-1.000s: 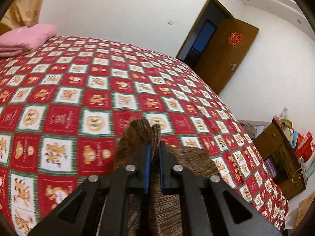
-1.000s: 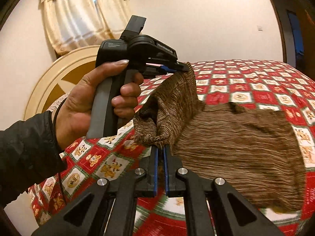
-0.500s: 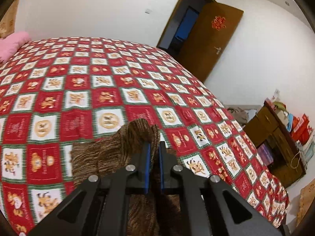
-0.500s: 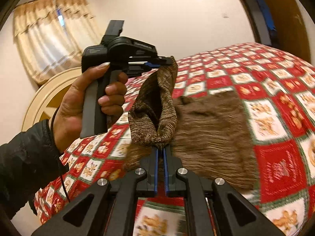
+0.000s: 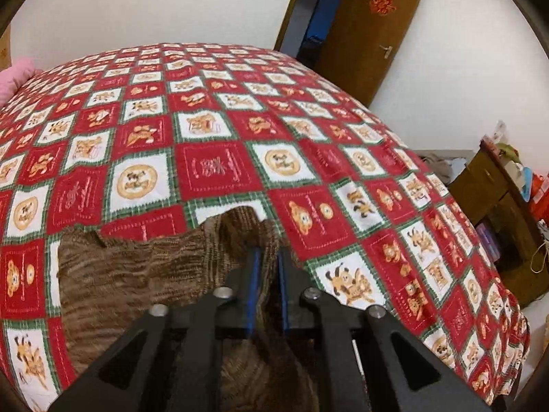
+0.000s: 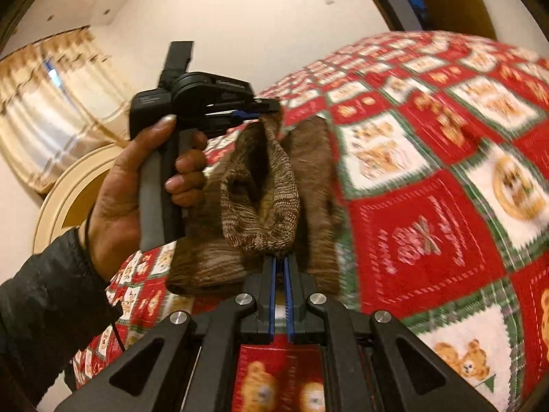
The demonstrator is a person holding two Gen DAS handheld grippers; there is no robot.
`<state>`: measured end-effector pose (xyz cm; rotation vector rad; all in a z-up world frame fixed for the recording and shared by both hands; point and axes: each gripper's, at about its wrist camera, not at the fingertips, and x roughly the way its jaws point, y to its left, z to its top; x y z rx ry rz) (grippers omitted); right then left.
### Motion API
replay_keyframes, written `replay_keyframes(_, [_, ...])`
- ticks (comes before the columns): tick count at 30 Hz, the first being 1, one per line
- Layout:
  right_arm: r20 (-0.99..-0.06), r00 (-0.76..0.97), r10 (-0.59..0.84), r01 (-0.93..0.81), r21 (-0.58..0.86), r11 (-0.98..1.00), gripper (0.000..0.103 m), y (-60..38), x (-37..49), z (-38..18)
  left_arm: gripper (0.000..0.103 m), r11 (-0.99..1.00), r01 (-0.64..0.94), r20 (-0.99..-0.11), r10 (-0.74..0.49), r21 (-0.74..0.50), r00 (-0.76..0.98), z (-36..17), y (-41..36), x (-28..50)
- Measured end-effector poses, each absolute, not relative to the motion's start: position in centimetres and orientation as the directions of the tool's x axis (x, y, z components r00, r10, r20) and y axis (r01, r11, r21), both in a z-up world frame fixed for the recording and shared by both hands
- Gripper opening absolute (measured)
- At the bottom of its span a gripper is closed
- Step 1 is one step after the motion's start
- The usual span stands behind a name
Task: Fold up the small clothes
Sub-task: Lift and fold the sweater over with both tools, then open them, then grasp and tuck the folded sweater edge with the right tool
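Note:
A small brown knitted garment [image 5: 137, 271] lies partly on the red patterned bedspread [image 5: 223, 171]. My left gripper [image 5: 266, 257] is shut on one edge of it and holds that edge raised. In the right wrist view my right gripper [image 6: 280, 261] is shut on the garment's ribbed hem [image 6: 260, 199]. The hem hangs in a loop between the two grippers. The left gripper [image 6: 264, 111], held by a hand, shows there above and to the left, pinching the cloth's other end.
A pink folded blanket [image 5: 13, 79] lies at the bed's far left corner. A brown door [image 5: 370, 31] stands open beyond the bed. A wooden cabinet [image 5: 497, 206] with clutter stands at the right. Curtains [image 6: 51, 103] and a round headboard [image 6: 65, 192] show at the left.
Both grippers have carried the held edge across the garment, which now lies more bunched and doubled over. The views have swung toward the door side of the bed.

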<state>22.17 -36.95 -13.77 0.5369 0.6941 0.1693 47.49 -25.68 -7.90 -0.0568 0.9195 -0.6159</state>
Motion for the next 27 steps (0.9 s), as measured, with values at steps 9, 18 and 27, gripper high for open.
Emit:
replay_keyframes(9, [-0.532, 0.796, 0.288, 0.073, 0.556, 0.828, 0.001, -39.0, 20.6, -14.3, 0.083, 0.837, 0.535, -0.658, -0.469, -0.117, 0.589, -5.7, -20.4, 40.7])
replay_keyframes(18, [-0.545, 0.788, 0.285, 0.016, 0.482, 0.876, 0.068, -36.9, 24.2, -10.5, 0.086, 0.912, 0.389, -0.719, -0.354, -0.125, 0.598, -11.4, -11.9, 37.9])
replay_keyframes(27, [-0.67, 0.688, 0.28, 0.054, 0.431, 0.901, 0.002, -36.4, 25.7, -12.2, 0.096, 0.908, 0.357, -0.715, -0.399, -0.221, 0.574, -13.1, -11.3, 36.7])
